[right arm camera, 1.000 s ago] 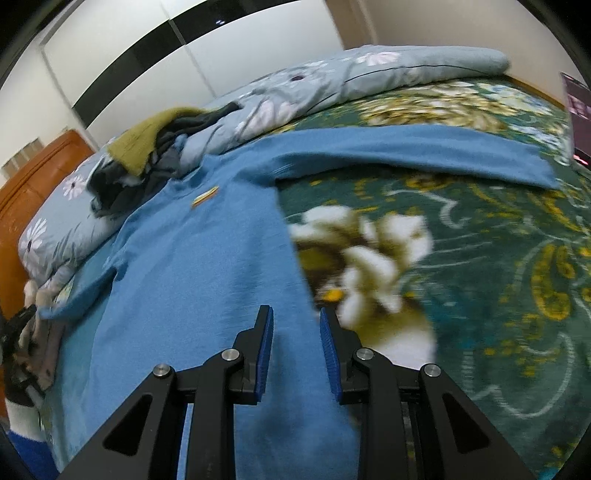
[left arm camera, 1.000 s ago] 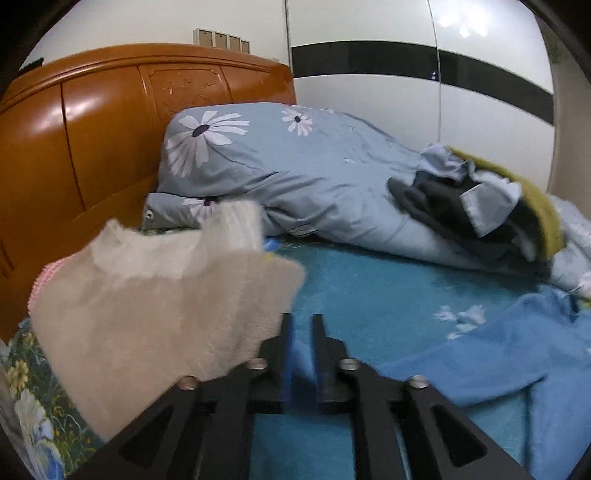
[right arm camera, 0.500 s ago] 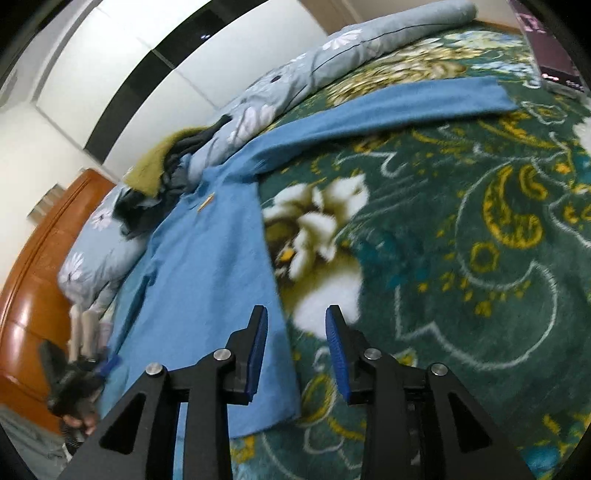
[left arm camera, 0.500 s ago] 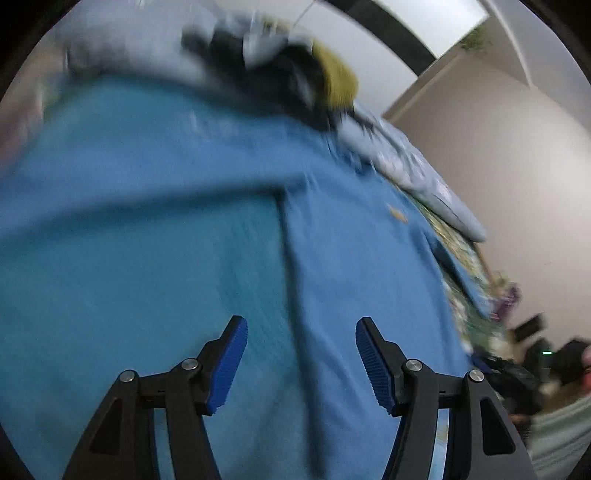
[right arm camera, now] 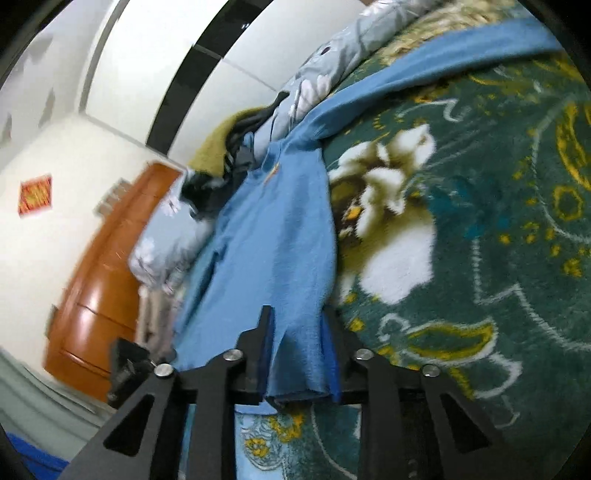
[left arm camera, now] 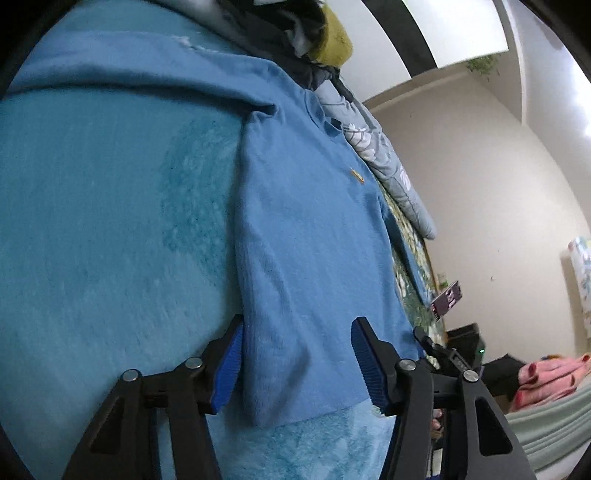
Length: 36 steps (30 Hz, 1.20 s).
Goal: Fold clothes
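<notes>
Blue fleece spreads flat across the bed [left arm camera: 92,221]: the shirt [left arm camera: 314,229] lies chest-up with its hem toward the person and its collar toward the heap of clothes [left arm camera: 314,33] at the far side, laid out so both bottom corners can be taken at once. The left tongs [left arm camera: 295,365] hover wide open astride the shirt's near hem corner, gripping nothing. The right tongs [right arm camera: 299,354] bracket the shirt's other hem corner, cloth bunched between the pads; whether they have clamped cannot be told. One sleeve [right arm camera: 443,59] trails away from the shirt over the green floral blanket [right arm camera: 498,221].
</notes>
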### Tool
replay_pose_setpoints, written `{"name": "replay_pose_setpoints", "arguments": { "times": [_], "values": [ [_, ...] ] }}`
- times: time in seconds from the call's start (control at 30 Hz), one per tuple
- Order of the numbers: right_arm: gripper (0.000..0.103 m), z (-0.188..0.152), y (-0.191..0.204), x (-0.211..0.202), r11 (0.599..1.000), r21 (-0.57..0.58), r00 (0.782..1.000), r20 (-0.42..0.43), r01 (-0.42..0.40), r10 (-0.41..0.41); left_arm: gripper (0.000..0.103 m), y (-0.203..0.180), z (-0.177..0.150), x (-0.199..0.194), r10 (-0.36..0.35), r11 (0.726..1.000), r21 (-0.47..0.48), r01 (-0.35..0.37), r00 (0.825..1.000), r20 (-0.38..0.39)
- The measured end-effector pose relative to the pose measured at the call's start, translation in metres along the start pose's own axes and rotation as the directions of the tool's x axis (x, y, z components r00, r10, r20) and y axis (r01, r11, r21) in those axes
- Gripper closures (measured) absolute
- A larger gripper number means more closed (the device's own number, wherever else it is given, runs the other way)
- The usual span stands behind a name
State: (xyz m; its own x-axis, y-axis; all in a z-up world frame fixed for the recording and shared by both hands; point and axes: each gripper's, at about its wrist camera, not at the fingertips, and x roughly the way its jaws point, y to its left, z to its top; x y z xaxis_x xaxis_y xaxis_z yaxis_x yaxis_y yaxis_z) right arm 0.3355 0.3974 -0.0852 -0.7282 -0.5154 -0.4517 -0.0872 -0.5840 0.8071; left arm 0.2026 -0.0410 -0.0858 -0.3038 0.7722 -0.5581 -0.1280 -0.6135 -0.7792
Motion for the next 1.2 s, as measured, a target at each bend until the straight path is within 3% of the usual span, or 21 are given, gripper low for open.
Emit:
{"name": "replay_pose_setpoints", "arguments": {
  "times": [0.1,0.17,0.3,0.4,0.5,0.7,0.87,1.03,1.2],
  "values": [
    [0.092,0.006,-0.008,0.003,0.999,0.028,0.999,-0.008,-0.035,0.036,0.046,0.000,-0.001,-0.001,0.008,1.000,-0.029,-0.008,1.000,0.007],
    [0.092,0.011,-0.007,0.007,0.999,0.015,0.998,-0.029,-0.050,0.050,0.048,-0.003,-0.001,0.000,0.024,0.999,-0.030,-0.023,1.000,0.009],
    [0.092,0.014,-0.006,0.011,0.997,-0.002,0.995,-0.063,-0.074,0.074,0.064,-0.008,-0.008,0.007,0.035,0.999,-0.032,-0.035,0.999,-0.005],
    [0.094,0.012,-0.008,0.007,0.996,0.013,0.994,-0.055,-0.089,0.090,0.086,-0.005,-0.013,0.009,0.037,0.998,-0.047,-0.037,0.999,-0.007],
    [0.098,0.009,-0.010,0.001,0.997,0.032,0.997,-0.037,-0.067,0.068,0.096,0.001,-0.018,0.010,0.041,0.996,-0.078,-0.041,0.999,-0.008],
    [0.100,0.005,-0.004,-0.019,0.998,0.046,0.999,0.020,-0.040,0.039,0.098,-0.012,-0.020,-0.002,0.033,0.999,-0.040,-0.033,0.999,0.000],
    [0.100,-0.001,0.000,-0.042,1.000,0.028,0.998,0.061,0.004,-0.006,0.098,-0.028,-0.043,-0.002,0.030,0.999,0.038,-0.028,0.998,-0.054],
    [0.100,-0.012,-0.013,-0.049,0.996,0.038,0.995,0.050,0.080,-0.082,0.098,-0.024,-0.053,0.003,0.055,0.997,0.056,-0.051,0.996,-0.073],
    [0.099,-0.014,-0.022,-0.047,0.994,0.075,0.996,0.047,0.076,-0.080,0.095,-0.023,-0.051,0.000,0.064,0.995,0.074,-0.059,0.996,-0.062]
  ]
}}
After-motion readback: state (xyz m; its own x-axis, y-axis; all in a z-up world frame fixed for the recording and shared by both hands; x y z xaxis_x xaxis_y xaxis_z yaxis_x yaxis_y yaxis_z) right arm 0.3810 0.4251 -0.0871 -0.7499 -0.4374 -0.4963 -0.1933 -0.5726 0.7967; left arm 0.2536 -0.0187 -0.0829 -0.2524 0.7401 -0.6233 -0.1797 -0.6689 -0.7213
